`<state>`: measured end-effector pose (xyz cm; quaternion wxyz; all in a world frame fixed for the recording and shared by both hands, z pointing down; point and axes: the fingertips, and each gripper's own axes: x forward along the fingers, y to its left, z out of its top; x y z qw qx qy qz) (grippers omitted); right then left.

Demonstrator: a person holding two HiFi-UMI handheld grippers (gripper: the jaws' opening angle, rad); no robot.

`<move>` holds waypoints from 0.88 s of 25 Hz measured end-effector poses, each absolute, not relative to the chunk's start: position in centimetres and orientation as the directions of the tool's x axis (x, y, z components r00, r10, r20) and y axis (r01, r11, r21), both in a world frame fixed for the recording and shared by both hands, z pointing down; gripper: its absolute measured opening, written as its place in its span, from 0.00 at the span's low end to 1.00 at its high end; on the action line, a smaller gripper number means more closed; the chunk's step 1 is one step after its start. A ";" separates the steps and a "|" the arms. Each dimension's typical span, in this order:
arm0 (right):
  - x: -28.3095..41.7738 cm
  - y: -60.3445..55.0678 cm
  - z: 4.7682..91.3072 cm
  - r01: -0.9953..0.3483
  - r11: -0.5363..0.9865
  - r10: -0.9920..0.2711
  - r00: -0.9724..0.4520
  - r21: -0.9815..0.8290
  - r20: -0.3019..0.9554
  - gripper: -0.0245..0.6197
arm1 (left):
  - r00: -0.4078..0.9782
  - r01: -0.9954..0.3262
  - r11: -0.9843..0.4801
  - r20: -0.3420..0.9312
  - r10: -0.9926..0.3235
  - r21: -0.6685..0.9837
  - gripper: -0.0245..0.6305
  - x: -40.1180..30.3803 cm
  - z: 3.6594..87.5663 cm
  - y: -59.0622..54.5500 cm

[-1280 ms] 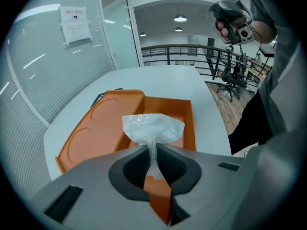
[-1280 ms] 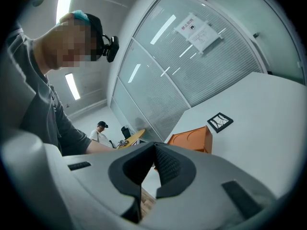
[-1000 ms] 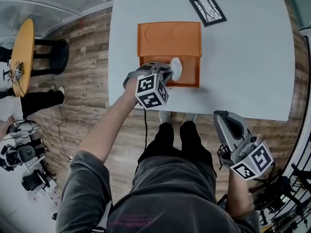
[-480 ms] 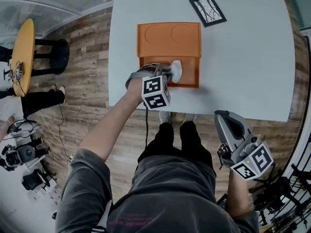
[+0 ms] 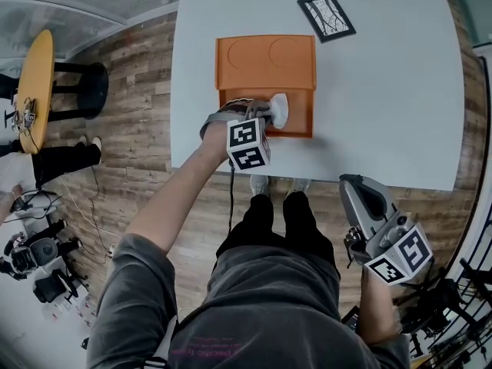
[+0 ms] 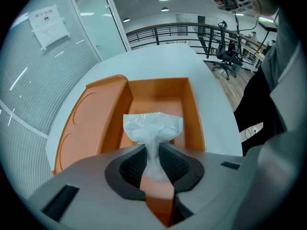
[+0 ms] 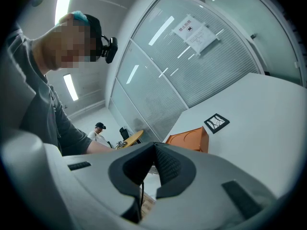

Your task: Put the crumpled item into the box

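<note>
Over the orange box (image 6: 194, 114), left gripper (image 6: 152, 151) fingers are opening, the crumpled item (image 6: 153, 126) pinched by its neck between them; right gripper (image 7: 154, 152) fingers pressed together, off the surface (image 5: 384, 91).

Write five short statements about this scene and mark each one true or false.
1. The lid of the box is open. True.
2. The left tool is empty. False: the crumpled item stands between its jaws, which are opening.
3. The crumpled item is over the box's open compartment. True.
4. The right tool rests on the table. False: it is held off the table's near edge, jaws together, empty.
5. The framed picture lies inside the box. False: it lies on the table beyond the box.
</note>
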<state>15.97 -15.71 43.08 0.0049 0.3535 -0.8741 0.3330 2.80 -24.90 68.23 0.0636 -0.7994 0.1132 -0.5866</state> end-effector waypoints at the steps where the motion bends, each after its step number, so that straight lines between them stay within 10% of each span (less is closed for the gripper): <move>1: 16.0 -15.7 43.0 -0.621 0.528 -0.615 -0.750 -0.578 0.244 0.05 | 0.287 -0.109 -0.965 0.922 -0.259 -0.238 0.19 2.8 68.2 -25.0; 22: 14.5 -14.0 41.2 -0.611 0.563 -0.609 -0.762 -0.556 0.221 0.05 | 0.380 -0.223 -0.930 0.852 -0.360 -0.294 0.23 2.5 63.0 -24.6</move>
